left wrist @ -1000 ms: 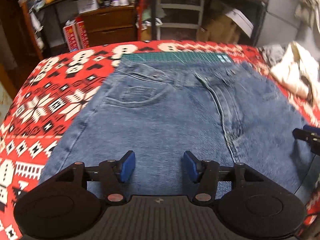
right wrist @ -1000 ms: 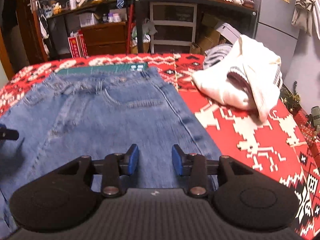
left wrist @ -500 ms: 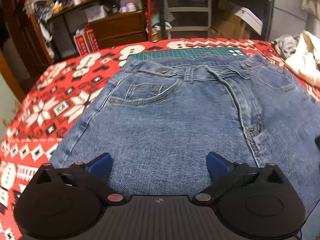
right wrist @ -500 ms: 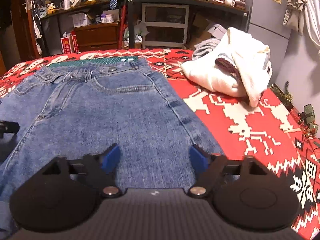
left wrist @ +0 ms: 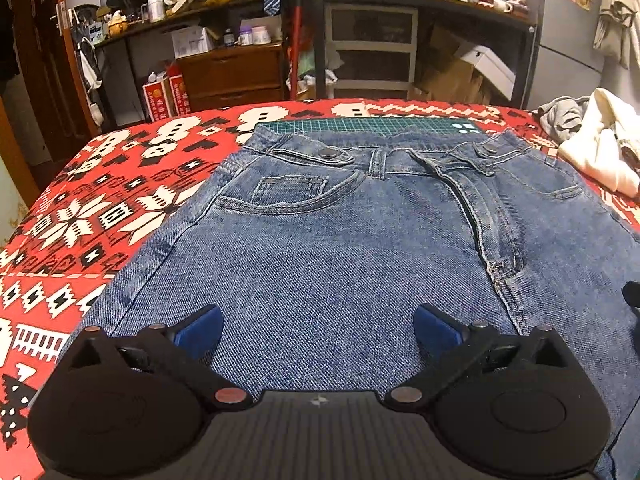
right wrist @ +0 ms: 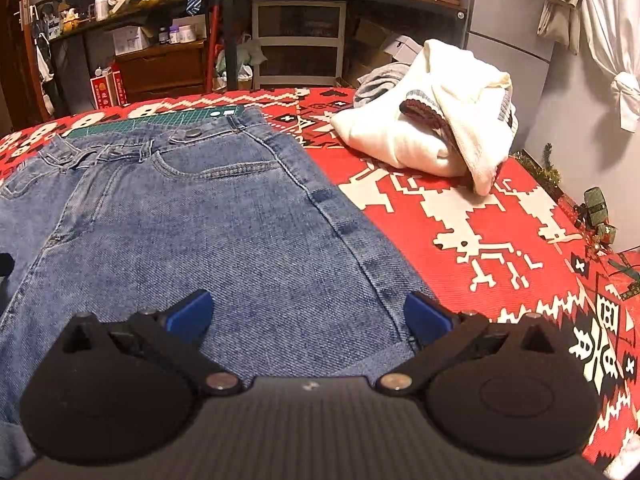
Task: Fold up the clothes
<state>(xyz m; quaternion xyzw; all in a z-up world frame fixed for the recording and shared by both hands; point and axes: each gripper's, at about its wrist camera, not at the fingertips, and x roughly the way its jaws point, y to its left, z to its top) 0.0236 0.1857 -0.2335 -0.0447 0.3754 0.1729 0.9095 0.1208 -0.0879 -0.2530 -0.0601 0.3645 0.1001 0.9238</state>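
Blue jeans lie flat, front side up, waistband at the far end, on a red patterned cloth. My left gripper hovers over the near part of the left leg, fingers wide open with nothing between them. In the right wrist view the same jeans fill the left half. My right gripper stands open over the jeans' right side seam, empty. A dark tip of the right gripper shows at the right edge of the left wrist view.
A green cutting mat peeks out under the waistband. A heap of white and grey clothes lies at the far right. Shelves, drawers and boxes stand beyond the far edge. Small ornaments sit at the right edge.
Both grippers went from nearly shut to wide open and drew back toward the near end of the jeans. The jeans have stayed flat in place.
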